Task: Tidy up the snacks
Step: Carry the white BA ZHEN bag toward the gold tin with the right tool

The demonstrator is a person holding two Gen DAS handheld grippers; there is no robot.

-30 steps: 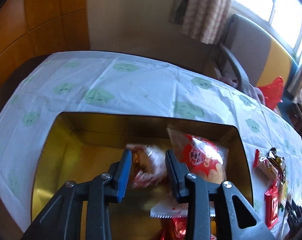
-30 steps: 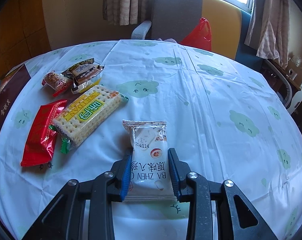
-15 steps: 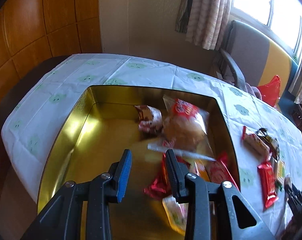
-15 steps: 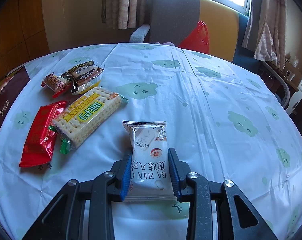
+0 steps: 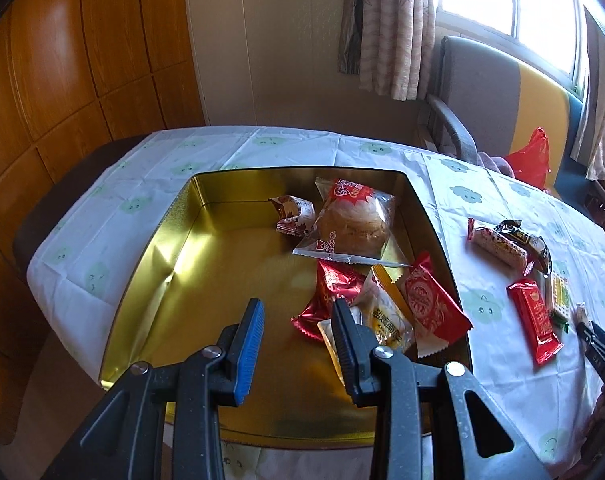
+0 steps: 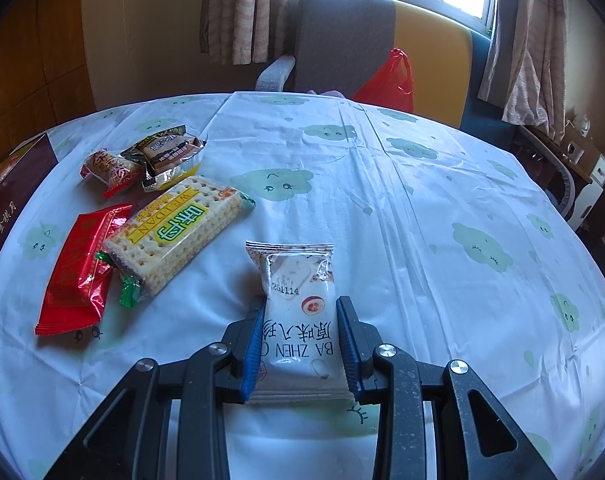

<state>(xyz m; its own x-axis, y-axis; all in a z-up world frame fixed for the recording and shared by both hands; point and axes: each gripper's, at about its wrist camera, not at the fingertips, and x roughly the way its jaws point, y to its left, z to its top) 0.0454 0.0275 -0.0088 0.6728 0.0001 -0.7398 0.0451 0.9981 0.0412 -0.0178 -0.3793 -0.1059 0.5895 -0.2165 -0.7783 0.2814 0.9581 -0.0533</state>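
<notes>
Jaws first: the left gripper (image 5: pixel 296 338) has its jaws spread apart with nothing between them, hanging over the near half of the gold tin (image 5: pixel 158 276), while the right gripper (image 6: pixel 299 344) has its jaws clamped on the sides of a white snack pack (image 6: pixel 298 316) that lies flat on the table (image 6: pixel 422 216), close to its near edge. Inside the tin the snacks are all bunched along the right wall: a clear-wrapped pastry (image 5: pixel 352 220) toward the far right corner, a small brown-and-white packet (image 5: pixel 294 214) just left of it, and a pile of red wrappers (image 5: pixel 432 304) nearer the gripper. Over on the table's left side, in the right wrist view, there's a cracker pack (image 6: pixel 178 232) touching a long red packet (image 6: pixel 78 268), with two smaller snacks (image 6: pixel 142 160) just behind them.
</notes>
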